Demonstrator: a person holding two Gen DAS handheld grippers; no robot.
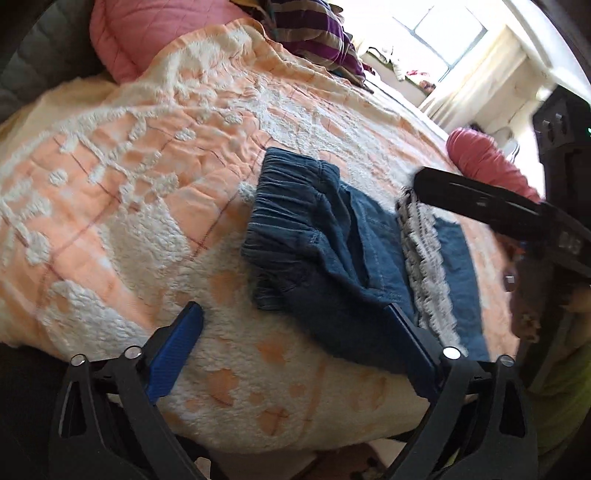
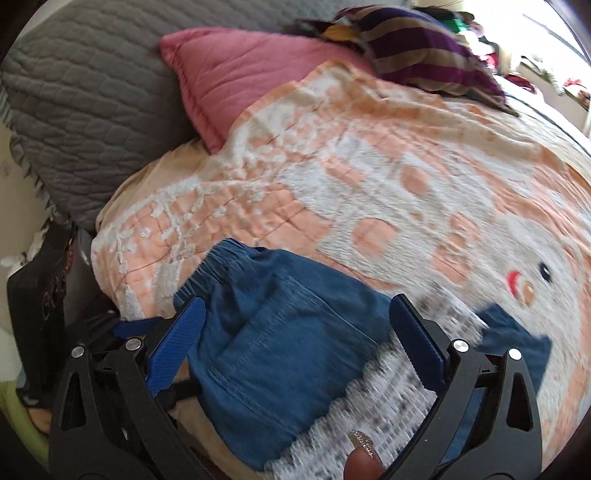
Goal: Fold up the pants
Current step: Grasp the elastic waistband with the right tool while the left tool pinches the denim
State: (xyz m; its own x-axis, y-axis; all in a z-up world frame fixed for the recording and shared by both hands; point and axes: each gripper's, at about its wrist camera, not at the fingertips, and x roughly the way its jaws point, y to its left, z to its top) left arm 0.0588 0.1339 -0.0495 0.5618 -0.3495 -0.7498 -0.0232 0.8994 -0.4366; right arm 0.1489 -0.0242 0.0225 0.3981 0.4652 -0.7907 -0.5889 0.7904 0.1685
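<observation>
The blue denim pants (image 1: pixel 325 254) lie folded on the peach and white bedspread (image 1: pixel 147 192), elastic waistband toward the far left, with a white lace trim (image 1: pixel 424 266) across them. My left gripper (image 1: pixel 295 328) is open and empty, just in front of the pants. My right gripper (image 2: pixel 295 332) is open over the pants (image 2: pixel 280 354), its fingers either side of the folded denim and the lace trim (image 2: pixel 369 413). The right gripper's body also shows in the left wrist view (image 1: pixel 498 210), at the pants' far right end.
A pink pillow (image 2: pixel 236 77), a grey quilted pillow (image 2: pixel 81 96) and a purple striped cushion (image 2: pixel 424 48) lie at the head of the bed. A pink bolster (image 1: pixel 487 162) lies near the far edge. A window (image 1: pixel 450 33) is behind.
</observation>
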